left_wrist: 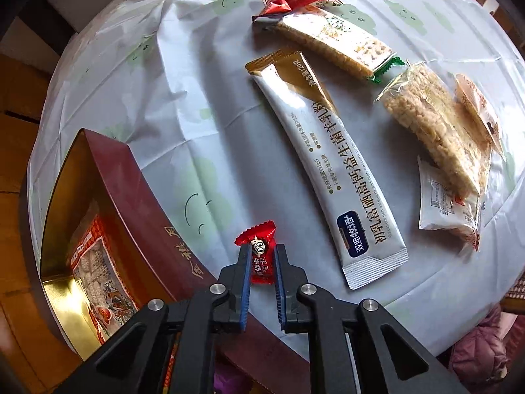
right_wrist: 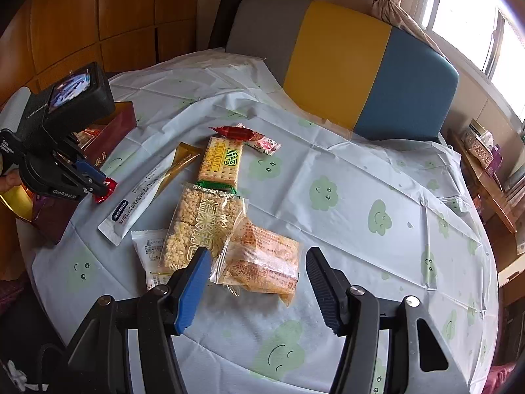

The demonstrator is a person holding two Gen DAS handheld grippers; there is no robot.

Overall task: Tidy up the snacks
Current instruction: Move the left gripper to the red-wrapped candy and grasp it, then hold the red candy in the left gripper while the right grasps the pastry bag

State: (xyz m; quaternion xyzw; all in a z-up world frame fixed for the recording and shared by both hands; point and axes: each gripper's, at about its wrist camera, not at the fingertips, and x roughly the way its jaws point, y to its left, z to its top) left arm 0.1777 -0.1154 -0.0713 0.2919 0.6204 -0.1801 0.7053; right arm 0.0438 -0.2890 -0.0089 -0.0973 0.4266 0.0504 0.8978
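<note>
Home dining room, clothed round table (right_wrist: pixel 328 170), upholstered chair (right_wrist: pixel 344 65), curtained window (right_wrist: pixel 466 10)

Black claw (left_wrist: pixel 262 264), blue ribbed pads (right_wrist: pixel 192 290), silver screws.

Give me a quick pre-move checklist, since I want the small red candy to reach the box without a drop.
1. Left tongs closed on the red candy: ok.
2. Grip depth: only the candy's lower half sits between the pads; cannot tell if secure.
3. Maroon box open, gold interior showing: ok.
4. Room in the box: one packet inside, space beside it: ok.
5. Right tongs open, holding nothing, away from the box: ok.
</note>
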